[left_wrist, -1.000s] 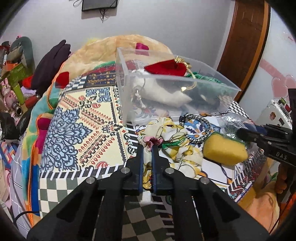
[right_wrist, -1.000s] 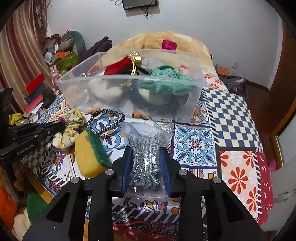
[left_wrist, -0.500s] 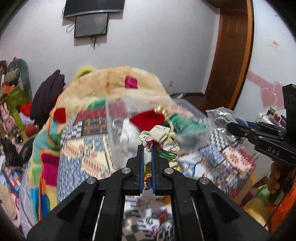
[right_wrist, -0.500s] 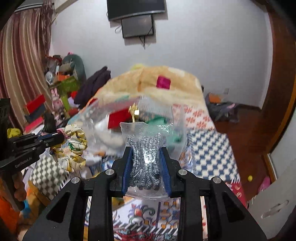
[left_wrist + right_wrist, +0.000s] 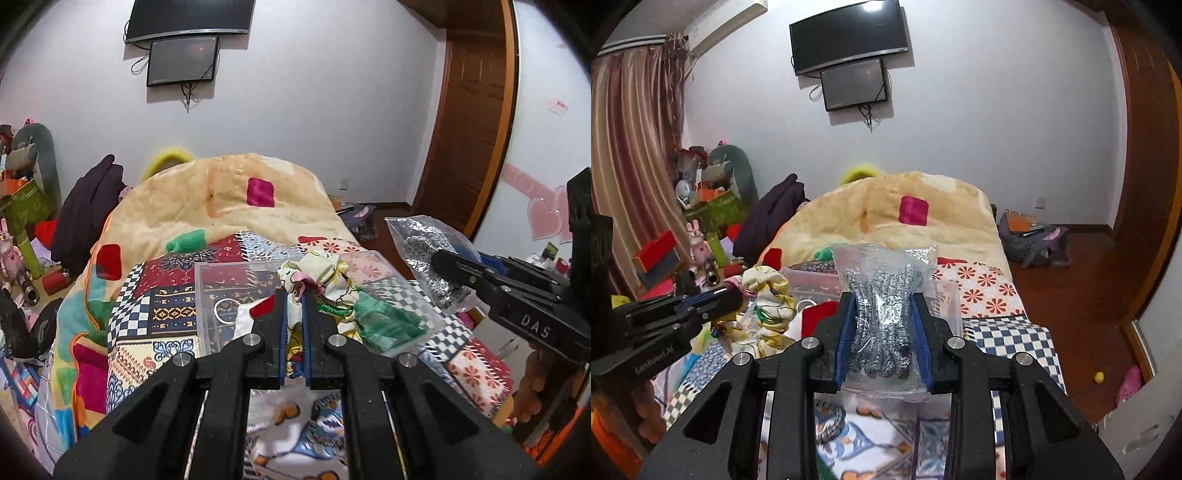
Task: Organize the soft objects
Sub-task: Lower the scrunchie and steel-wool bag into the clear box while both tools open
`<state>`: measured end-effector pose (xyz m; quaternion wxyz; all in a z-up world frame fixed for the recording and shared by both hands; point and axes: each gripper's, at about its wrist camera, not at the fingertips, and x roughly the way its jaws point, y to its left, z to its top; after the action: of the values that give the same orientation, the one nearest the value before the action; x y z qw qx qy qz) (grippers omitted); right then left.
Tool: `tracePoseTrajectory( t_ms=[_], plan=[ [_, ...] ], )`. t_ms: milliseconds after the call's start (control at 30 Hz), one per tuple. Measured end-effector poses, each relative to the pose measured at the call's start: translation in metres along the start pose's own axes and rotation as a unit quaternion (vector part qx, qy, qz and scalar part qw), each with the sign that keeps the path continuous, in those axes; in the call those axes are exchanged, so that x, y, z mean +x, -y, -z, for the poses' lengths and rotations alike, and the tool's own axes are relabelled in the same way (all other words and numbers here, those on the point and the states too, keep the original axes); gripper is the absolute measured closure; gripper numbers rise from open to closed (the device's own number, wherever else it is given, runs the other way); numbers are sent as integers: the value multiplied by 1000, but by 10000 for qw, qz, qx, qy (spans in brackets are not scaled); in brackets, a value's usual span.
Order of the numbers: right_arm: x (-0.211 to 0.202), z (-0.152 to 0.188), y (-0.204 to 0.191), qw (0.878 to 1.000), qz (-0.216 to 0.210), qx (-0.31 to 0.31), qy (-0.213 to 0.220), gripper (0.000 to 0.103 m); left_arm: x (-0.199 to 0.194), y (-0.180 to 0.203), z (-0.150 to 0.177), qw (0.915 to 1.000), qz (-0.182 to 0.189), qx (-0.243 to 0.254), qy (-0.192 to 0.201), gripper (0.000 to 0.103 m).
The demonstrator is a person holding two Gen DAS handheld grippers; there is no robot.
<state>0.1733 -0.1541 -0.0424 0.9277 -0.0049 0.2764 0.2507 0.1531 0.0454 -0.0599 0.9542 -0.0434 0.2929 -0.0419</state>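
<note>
My left gripper (image 5: 293,295) is shut on a yellow floral scrunchie (image 5: 321,273) and holds it in the air over the near wall of a clear plastic bin (image 5: 221,273). The bin holds a red piece, a white piece and a green knit (image 5: 384,321). My right gripper (image 5: 882,299) is shut on a clear bag of grey-white yarn (image 5: 882,291), raised above the bed in front of the bin (image 5: 809,277). The right gripper and its bag (image 5: 432,254) show at the right of the left wrist view. The left gripper with the scrunchie (image 5: 768,291) shows at the left of the right wrist view.
The bin stands on a patchwork bedspread (image 5: 155,306) with a heaped beige quilt (image 5: 221,192) behind it. A black-and-white braided ring (image 5: 831,424) lies on the bed below my right gripper. Clutter fills the left side of the room (image 5: 701,221); a wooden door (image 5: 476,122) is at right.
Both grippers have lifted their loads off the bed and carried them up and forward towards the bin. The yellow sponge and the braided ring have dropped out of the left view.
</note>
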Motion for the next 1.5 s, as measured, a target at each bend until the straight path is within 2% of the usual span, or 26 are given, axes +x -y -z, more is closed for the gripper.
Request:
tracePoseTrajectory(
  t_ms=[333,633,700,833,900,967,1133,1200,1267,1433,1500],
  plan=[
    [50,17,-1,9981,128,-85,-596,75,54,-4,10,9991,-176,57,-386,97],
    [64,25,5,9956,84,-61,-935,73,79,-6,19,9974,-226,10,-682,96],
    [63,25,3,9955,117,-108,-937,72,82,-7,21,9970,-227,-57,-742,90],
    [61,24,6,9954,79,-109,-948,65,78,-6,22,9971,-251,-81,-711,68],
    [56,23,6,9961,85,-100,-873,54,72,-5,21,9976,-274,-73,-635,56],
    [48,20,6,9971,124,-123,-745,48,64,-4,19,9981,-285,-73,-548,46],
    [27,13,3,9985,161,-253,-459,42,42,-2,14,9990,-223,-68,-370,37],
    [18,13,1,9988,145,-304,-356,33,32,-1,12,9993,-228,-38,-285,32],
    [9,14,0,9990,145,-344,-243,29,22,1,12,9995,-253,12,-198,26],
    [-6,21,0,9993,15,-304,-200,29,1,4,19,9996,-236,57,-145,11],
    [-10,26,-1,9993,-34,-295,-236,29,-7,4,25,9996,-211,55,-166,9]
  ],
)
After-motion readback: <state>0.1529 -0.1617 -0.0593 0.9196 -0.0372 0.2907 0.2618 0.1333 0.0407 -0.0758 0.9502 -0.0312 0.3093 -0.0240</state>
